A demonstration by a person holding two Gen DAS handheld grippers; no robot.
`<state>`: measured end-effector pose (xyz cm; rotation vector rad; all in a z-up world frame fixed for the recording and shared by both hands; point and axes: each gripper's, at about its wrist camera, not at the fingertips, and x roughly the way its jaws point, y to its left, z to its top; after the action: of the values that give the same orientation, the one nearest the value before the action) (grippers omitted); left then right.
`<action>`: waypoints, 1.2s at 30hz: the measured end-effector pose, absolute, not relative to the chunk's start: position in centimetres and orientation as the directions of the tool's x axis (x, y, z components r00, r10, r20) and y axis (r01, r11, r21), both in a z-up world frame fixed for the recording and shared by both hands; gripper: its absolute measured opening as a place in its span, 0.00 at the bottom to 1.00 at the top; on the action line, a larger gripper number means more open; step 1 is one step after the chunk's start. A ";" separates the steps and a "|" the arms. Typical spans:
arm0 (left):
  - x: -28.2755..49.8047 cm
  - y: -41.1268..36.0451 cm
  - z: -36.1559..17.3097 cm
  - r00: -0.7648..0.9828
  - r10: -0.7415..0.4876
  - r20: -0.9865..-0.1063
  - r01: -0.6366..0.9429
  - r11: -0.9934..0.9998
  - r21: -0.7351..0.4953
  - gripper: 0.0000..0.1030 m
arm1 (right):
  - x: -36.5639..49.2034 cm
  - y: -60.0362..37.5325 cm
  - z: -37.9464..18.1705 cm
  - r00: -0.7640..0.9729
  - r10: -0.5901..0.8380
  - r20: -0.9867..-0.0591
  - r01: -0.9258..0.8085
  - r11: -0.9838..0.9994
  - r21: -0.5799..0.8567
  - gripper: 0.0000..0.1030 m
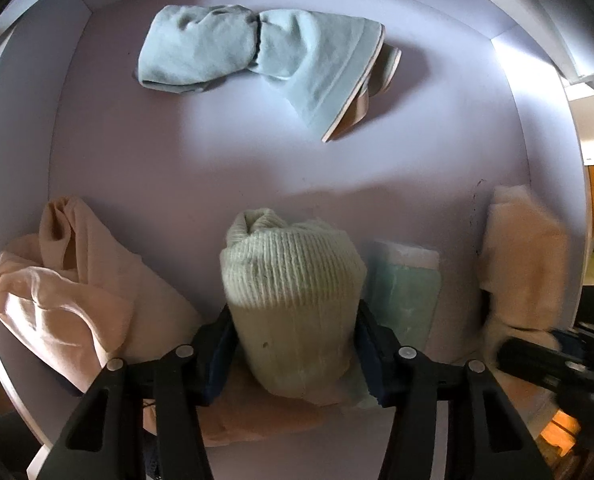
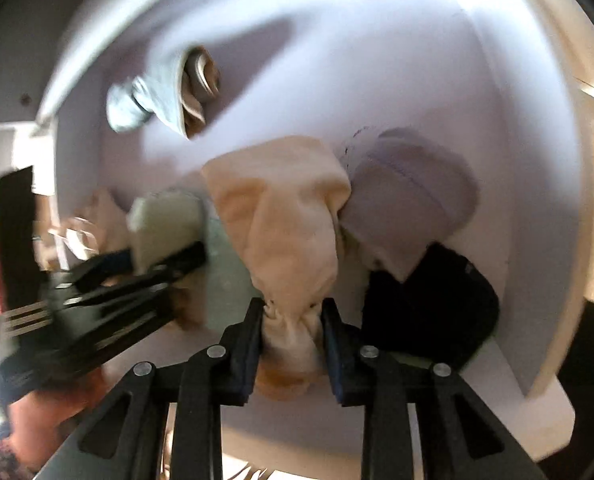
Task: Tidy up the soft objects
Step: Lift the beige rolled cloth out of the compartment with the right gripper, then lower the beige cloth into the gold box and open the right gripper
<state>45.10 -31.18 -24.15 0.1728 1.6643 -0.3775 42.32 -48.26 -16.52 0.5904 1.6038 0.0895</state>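
Note:
My left gripper (image 1: 293, 320) points straight down into a white bin (image 1: 257, 160) and is shut on a pale green ribbed knit hat (image 1: 293, 264), its pads pressing both sides. The right wrist view shows my right gripper (image 2: 293, 312) shut on the bunched end of a cream cloth (image 2: 281, 216), which hangs from it into the bin. That cloth (image 1: 521, 256) and the right gripper (image 1: 537, 356) show blurred at the right edge of the left wrist view. The left gripper (image 2: 165, 256) with the hat (image 2: 165, 216) appears on the left of the right wrist view.
A light blue towel (image 1: 233, 48) over a tan piece lies at the bin's far side. A peach cloth (image 1: 69, 280) lies on the left, a folded green cloth (image 1: 405, 284) beside the hat. A lavender knit hat (image 2: 409, 196) and a black item (image 2: 429, 304) sit at the right.

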 end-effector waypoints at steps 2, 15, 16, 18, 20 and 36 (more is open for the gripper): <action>45.0 -31.2 -24.2 -0.132 -0.104 -0.986 0.335 0.931 -0.143 0.51 | 41.7 -48.7 -14.8 0.032 0.453 -0.891 0.328 0.837 0.438 0.27; 45.9 -31.7 -24.1 -0.131 -0.098 -0.986 0.344 0.929 -0.139 0.50 | 39.4 -50.9 -1.5 0.226 0.535 -0.814 0.257 0.773 0.580 0.27; 45.9 -31.7 -24.0 -0.132 -0.099 -0.986 0.343 0.929 -0.139 0.50 | 39.4 -50.9 -0.5 0.236 0.532 -0.813 0.247 0.776 0.580 0.27; 45.9 -31.8 -24.0 -0.133 -0.098 -0.986 0.343 0.929 -0.139 0.50 | 39.6 -51.0 1.5 0.264 0.526 -0.809 0.224 0.782 0.581 0.27; 45.9 -31.8 -23.9 -0.134 -0.098 -0.986 0.342 0.929 -0.139 0.50 | 39.8 -51.1 3.9 0.300 0.516 -0.802 0.199 0.788 0.582 0.27; 45.9 -31.8 -23.7 -0.135 -0.098 -0.986 0.345 0.928 -0.139 0.50 | 48.7 -51.4 16.4 0.470 0.435 -0.768 0.120 0.830 0.544 0.27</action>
<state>45.93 -31.82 -23.74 0.1909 1.6655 -0.3850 48.68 -51.43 16.39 0.5863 1.0790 0.2073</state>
